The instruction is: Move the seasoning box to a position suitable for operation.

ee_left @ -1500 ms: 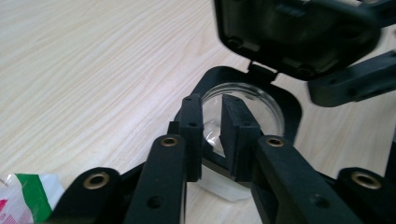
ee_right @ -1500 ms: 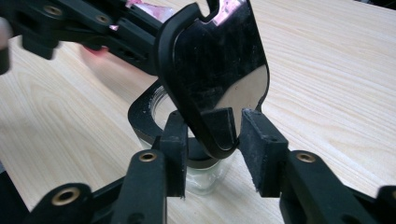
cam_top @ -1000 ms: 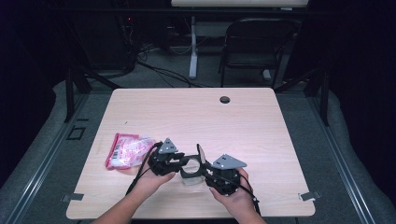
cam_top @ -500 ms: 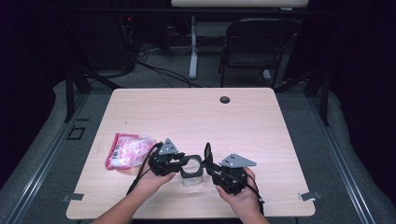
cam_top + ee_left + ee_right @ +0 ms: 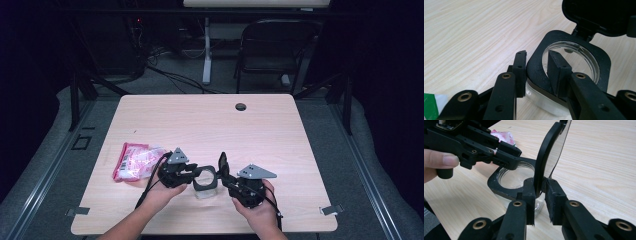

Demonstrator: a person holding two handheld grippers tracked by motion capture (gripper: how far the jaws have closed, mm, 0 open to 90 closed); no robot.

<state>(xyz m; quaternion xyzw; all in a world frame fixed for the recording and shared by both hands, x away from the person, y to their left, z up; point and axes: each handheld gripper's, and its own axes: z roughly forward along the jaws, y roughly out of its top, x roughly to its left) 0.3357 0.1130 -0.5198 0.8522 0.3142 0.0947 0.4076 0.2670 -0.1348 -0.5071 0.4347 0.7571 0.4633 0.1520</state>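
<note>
right now mid lid-opening, centre-bottom of the high view: left gripper (image 5: 192,172) jaws clamp the black rim of the clear square plastic container (image 5: 205,186); right gripper (image 5: 225,175) jaws, just closing, pinch its upright black hinged lid (image 5: 549,152). next: swing it fully back.

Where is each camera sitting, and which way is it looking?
High view: above the table's near edge, looking forward and down; both forearms and hands enter from the bottom.
Left gripper view: on the left hand-held gripper, looking along its jaws, which straddle the black rim of the clear container.
Right gripper view: on the right hand-held gripper, looking along its jaws at the raised lid between them; a thumb shows.
Both gripper views share the container and lid.
</note>
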